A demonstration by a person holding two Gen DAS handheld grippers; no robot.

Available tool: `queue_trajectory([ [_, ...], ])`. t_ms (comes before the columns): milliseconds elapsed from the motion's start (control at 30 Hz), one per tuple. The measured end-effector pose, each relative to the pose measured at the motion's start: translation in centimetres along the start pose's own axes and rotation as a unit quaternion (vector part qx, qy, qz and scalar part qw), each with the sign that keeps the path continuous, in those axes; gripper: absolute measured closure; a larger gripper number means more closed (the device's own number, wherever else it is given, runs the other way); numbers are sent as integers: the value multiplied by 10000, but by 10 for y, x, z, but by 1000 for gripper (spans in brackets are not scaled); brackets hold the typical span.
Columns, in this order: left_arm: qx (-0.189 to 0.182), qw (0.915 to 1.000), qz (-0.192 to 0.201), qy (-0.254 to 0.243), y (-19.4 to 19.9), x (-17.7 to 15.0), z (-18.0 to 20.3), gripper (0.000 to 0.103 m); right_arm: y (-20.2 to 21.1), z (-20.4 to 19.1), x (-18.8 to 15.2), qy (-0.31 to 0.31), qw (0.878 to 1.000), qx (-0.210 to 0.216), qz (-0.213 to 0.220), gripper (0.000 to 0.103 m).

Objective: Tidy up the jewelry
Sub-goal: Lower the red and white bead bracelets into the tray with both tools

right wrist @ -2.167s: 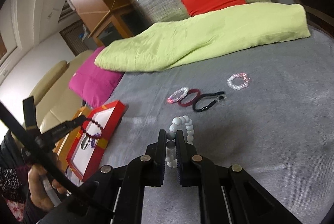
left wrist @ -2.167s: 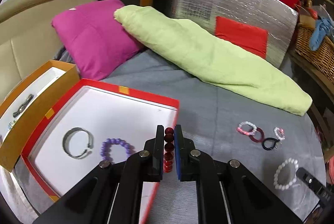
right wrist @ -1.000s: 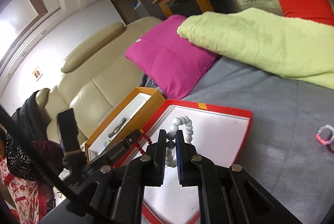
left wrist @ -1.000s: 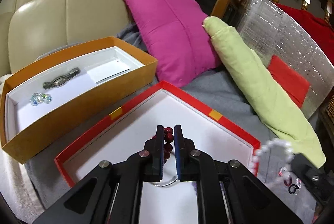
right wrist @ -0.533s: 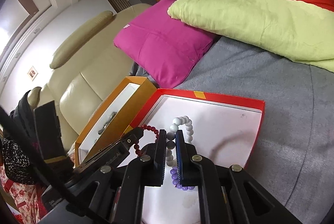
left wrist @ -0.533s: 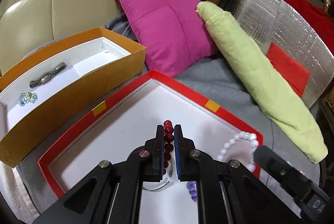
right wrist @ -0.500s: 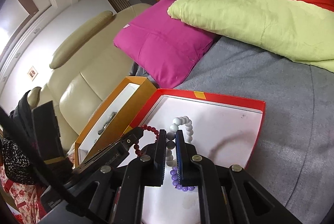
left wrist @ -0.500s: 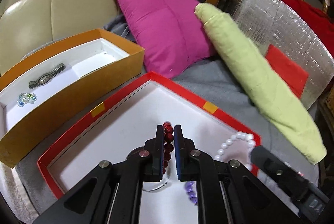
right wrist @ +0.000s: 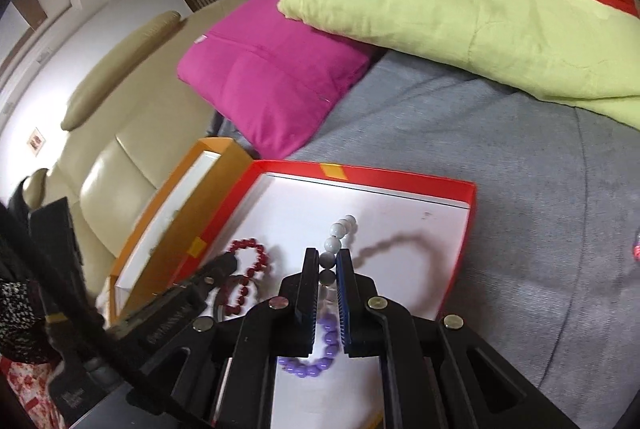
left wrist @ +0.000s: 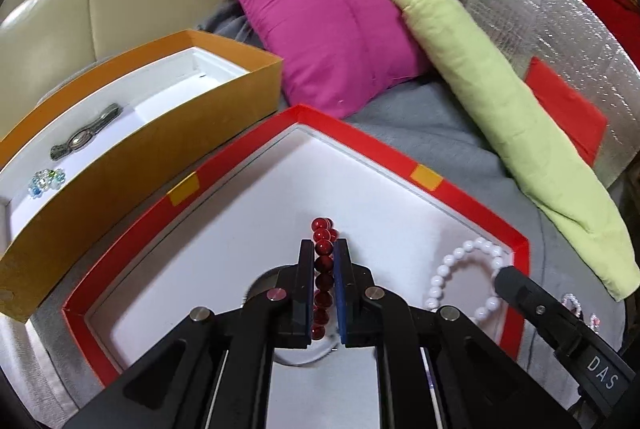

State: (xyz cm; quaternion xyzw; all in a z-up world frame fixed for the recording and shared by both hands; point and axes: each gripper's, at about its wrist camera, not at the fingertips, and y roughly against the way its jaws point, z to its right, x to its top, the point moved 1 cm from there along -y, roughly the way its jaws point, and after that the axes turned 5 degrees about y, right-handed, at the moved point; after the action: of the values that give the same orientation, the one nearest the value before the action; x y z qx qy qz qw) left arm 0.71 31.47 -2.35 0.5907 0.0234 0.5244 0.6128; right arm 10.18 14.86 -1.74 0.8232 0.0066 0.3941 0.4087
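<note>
Supporting surface: grey fabric-covered surface [left wrist: 432, 125], fills the centre and right of both views.

Directly on it:
- red-rimmed tray [left wrist: 360, 141] with white floor, centre of frame.
- orange box [left wrist: 132, 157] with white lining, left of frame, just beside the tray's left edge.
- magenta cushion [left wrist: 328, 21], upper centre, beyond both boxes.
- lime-green folded cloth [left wrist: 512, 117], upper right, one end overlapping the cushion.
- small pink-and-white bracelets [left wrist: 572, 303], lower right of the left wrist view, partly hidden.
</note>
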Motion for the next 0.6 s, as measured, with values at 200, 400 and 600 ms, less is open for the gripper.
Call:
queue_trajectory([
  [200, -84, 9984, -332, 445, -11, 3, -23, 94, -7, 6, -2, 25, 9997, -171, -145, 93],
  [400, -210, 9971, -321, 654, -12, 6, -33, 94, -12, 5, -3, 32, 9998, -129, -171, 93],
  [600, -539, 9963, -55, 664, -1, 10, -26, 94, -12, 0, -2, 86, 9999, -72, -114, 93],
])
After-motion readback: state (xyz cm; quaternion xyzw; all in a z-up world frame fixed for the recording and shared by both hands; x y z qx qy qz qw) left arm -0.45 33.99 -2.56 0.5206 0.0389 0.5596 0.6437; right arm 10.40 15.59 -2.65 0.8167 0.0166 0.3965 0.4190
